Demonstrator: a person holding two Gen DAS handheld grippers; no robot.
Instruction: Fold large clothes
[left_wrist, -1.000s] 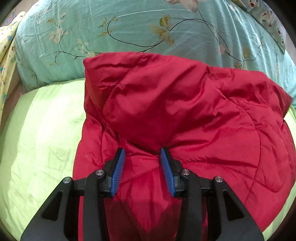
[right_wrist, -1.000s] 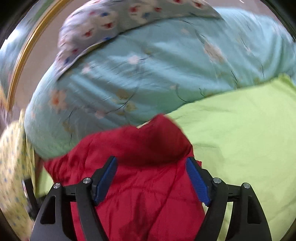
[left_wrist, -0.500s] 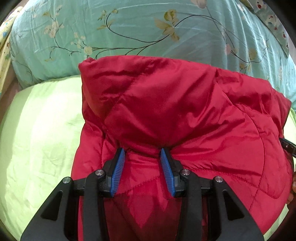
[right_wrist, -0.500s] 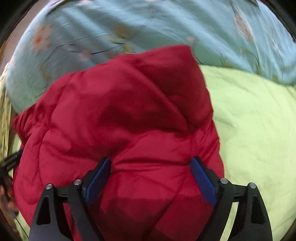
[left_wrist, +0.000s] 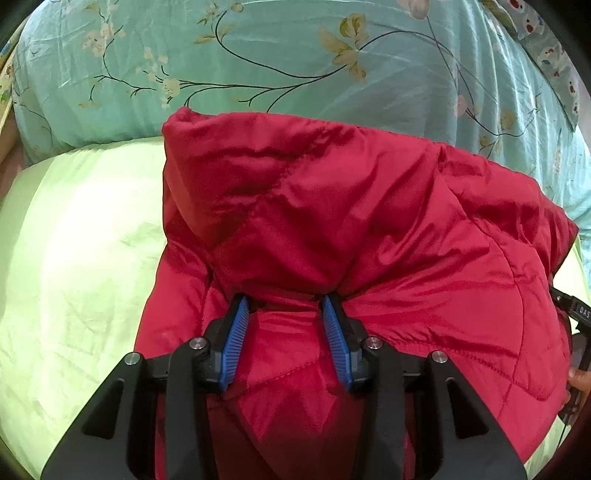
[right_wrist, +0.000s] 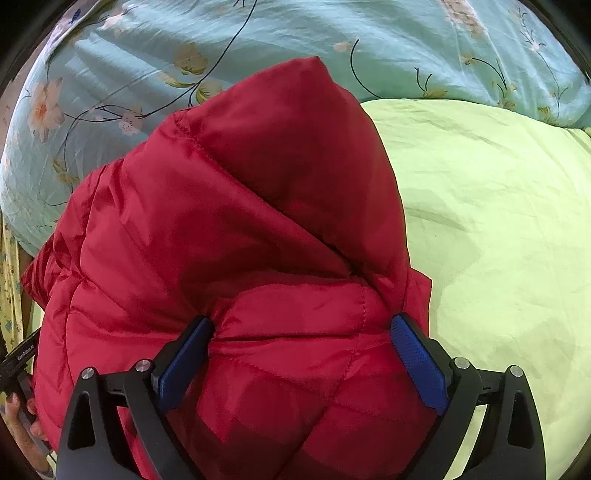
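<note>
The left tool pinches a bunch of the red jacket, its pads pressed into the fabric. The jacket lies folded on the green sheet, against the floral quilt. The right tool has just been opening; jacket bulges between its wide jaws.

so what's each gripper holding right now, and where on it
The left gripper pinches a bunched ridge of the red jacket. The right gripper has just been opening; the jacket's puffy fold sits between its jaws, no longer clamped.
</note>
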